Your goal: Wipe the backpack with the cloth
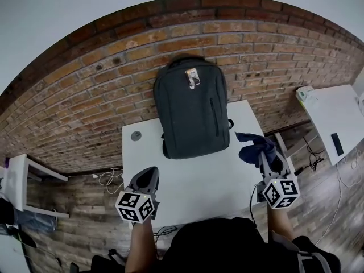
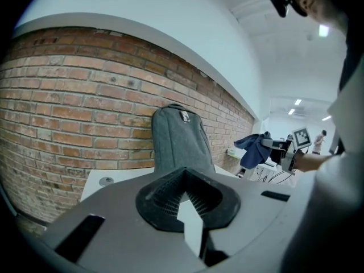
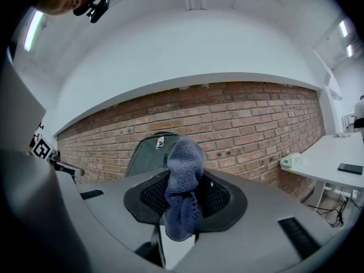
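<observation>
Right hand-held gripper (image 1: 266, 157) pinches the blue cloth (image 1: 254, 145), bunched and held off the desk (image 1: 199, 186), likely ready for wiping. The backpack (image 1: 192, 110) stands ahead and to its left, propped against the brick wall (image 1: 85, 95). Left hand-held gripper (image 1: 147, 178) is pressed together, empty, idle near the desk's front.

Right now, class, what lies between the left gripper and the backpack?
Between the left gripper and the backpack there is only bare white table, as the head view shows.
</observation>
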Action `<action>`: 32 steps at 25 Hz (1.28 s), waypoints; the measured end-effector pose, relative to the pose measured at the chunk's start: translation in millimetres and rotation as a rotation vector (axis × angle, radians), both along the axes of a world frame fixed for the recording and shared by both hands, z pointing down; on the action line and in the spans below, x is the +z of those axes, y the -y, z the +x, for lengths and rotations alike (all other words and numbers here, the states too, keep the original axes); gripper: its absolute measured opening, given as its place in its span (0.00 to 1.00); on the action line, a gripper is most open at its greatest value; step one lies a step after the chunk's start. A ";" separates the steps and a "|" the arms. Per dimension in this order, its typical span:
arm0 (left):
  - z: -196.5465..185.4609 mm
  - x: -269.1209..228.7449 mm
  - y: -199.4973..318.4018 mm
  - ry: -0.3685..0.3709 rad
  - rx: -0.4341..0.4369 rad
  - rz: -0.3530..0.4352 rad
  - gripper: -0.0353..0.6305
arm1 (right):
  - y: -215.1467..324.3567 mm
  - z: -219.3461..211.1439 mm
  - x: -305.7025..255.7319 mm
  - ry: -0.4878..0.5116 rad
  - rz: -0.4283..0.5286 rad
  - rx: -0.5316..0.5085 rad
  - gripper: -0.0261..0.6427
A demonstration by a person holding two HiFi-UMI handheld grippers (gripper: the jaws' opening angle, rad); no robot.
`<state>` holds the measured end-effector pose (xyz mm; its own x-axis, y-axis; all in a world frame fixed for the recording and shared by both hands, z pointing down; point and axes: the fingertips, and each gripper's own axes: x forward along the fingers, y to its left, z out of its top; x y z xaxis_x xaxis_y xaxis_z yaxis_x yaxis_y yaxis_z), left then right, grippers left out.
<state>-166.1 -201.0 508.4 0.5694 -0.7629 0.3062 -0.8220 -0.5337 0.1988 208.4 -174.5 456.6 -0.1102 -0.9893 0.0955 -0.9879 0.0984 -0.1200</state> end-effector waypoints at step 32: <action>153.1 -9.5 -312.2 0.039 0.018 0.026 0.04 | -290.7 68.8 2.2 0.044 0.018 -0.237 0.21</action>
<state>-13.0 111.1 498.9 0.5713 -0.7604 0.3088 -0.8189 -0.5534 0.1522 277.2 116.3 458.9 -0.3430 -0.9369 0.0675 -0.9308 0.3293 -0.1586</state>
